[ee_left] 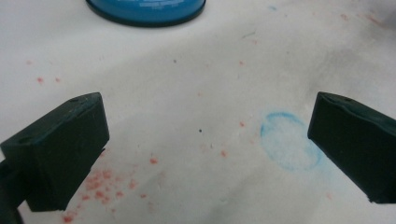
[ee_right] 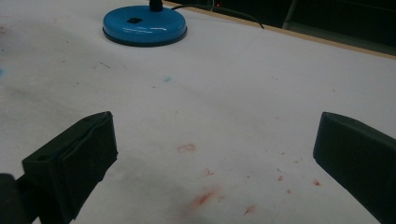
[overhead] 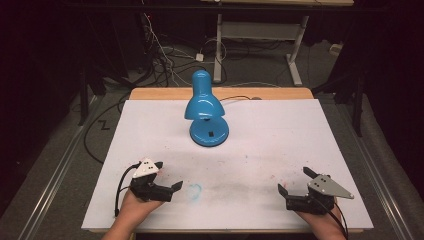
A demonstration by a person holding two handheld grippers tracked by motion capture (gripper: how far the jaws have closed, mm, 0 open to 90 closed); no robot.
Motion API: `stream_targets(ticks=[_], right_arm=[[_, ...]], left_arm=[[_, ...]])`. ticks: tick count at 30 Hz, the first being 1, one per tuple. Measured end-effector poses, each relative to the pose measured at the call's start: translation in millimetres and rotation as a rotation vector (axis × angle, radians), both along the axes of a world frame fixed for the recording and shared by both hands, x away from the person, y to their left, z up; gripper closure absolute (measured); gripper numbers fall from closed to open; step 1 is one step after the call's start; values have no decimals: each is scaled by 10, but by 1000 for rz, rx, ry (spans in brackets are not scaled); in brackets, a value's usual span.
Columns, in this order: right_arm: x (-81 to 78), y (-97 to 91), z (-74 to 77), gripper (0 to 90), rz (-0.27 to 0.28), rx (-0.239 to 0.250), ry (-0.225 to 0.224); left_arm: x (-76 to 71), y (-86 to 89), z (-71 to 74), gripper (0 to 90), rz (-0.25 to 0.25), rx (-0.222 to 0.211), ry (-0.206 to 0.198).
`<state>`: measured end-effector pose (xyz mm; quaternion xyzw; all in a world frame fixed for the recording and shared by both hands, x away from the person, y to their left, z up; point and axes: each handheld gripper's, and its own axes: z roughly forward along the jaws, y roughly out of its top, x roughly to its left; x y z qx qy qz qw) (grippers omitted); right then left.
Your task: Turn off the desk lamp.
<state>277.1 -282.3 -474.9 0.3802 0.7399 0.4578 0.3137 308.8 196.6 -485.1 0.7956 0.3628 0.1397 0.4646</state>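
Both sets of tongs sit at the near edge of the worktop (overhead: 150, 130), each in one of the person's hands. The left tongs (overhead: 168, 176) have their jaws spread wide with nothing between them; in the left gripper view the two black jaws stand far apart over bare white paper speckled with red spots, and a faint blue ring stain (ee_left: 289, 141) lies just inside the right-hand jaw. The right tongs (overhead: 296, 181) are spread just as wide and hold nothing, with red smears on the paper ahead of them.

Farther back, near the middle of the worktop, stands the blue desk lamp (overhead: 205, 107). It rests upright on its round base (ee_right: 144, 26), its shade tipped down over the base, and a dark cord (overhead: 235, 98) runs off from it toward the far edge. Both tongs are well apart from the lamp.

Judging from this, the work looks to be at its very start or at rest: hands parked, nothing grasped, the lamp untouched. A next move would most likely call for one hand to travel forward to the lamp, with the open jaws lined up on a narrow part such as the neck or the top of the shade, since the glossy rounded surfaces could slip in a loose pinch.
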Motion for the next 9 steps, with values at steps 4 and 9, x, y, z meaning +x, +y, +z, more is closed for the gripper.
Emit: stream_targets(ticks=[4,9], right_arm=[[21,-10,-27,6,-6,3,7],[37,-14,-48,6,-10,3,6]], left_arm=[[8,-6,-2,0,6,4,4],[22,-10,-12,0,5,18,17]])
